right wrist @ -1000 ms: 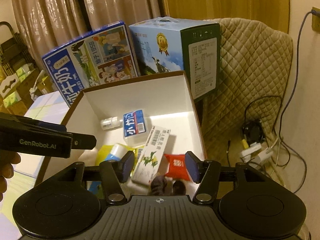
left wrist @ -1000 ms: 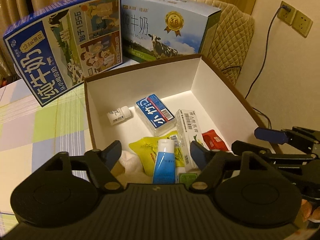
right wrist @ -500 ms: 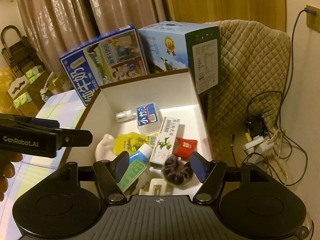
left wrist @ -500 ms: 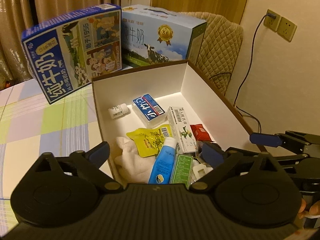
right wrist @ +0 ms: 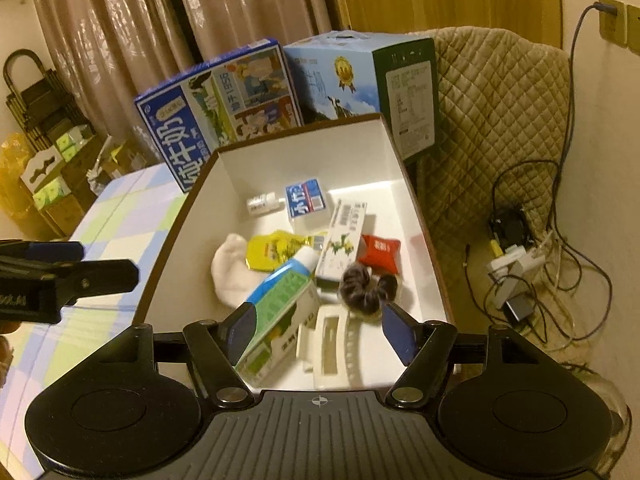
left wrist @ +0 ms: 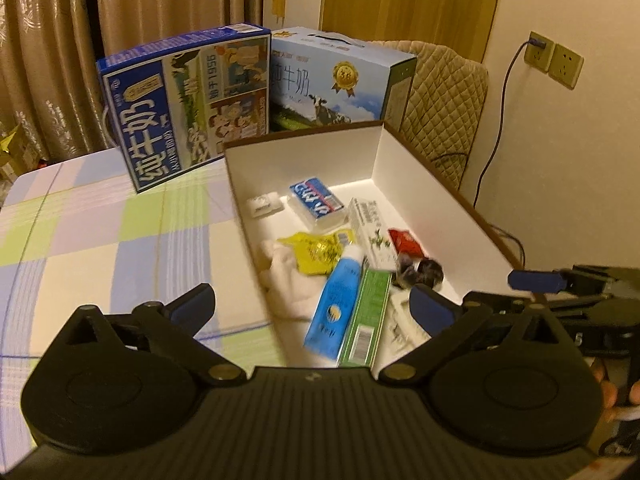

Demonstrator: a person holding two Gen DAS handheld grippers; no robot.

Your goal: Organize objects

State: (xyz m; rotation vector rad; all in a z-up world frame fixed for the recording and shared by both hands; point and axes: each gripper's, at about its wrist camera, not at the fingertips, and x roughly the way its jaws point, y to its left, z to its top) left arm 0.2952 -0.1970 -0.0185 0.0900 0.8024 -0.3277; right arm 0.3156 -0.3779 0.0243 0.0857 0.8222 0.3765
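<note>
Box (right wrist: 400, 168) holds ten items; two milk cartons (right wrist: 224, 100) behind.

Dark blue milk carton (left wrist: 188, 108): reads "纯牛奶" and "1956". Light blue milk carton (left wrist: 332, 80): reads "纯牛奶"; gold medal reads "38". Other labels illegible.

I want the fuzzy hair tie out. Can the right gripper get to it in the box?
Probably yes. The right gripper is open above the box, and the hair tie lies uncovered just ahead of its jaws, though packets crowd it.
</note>
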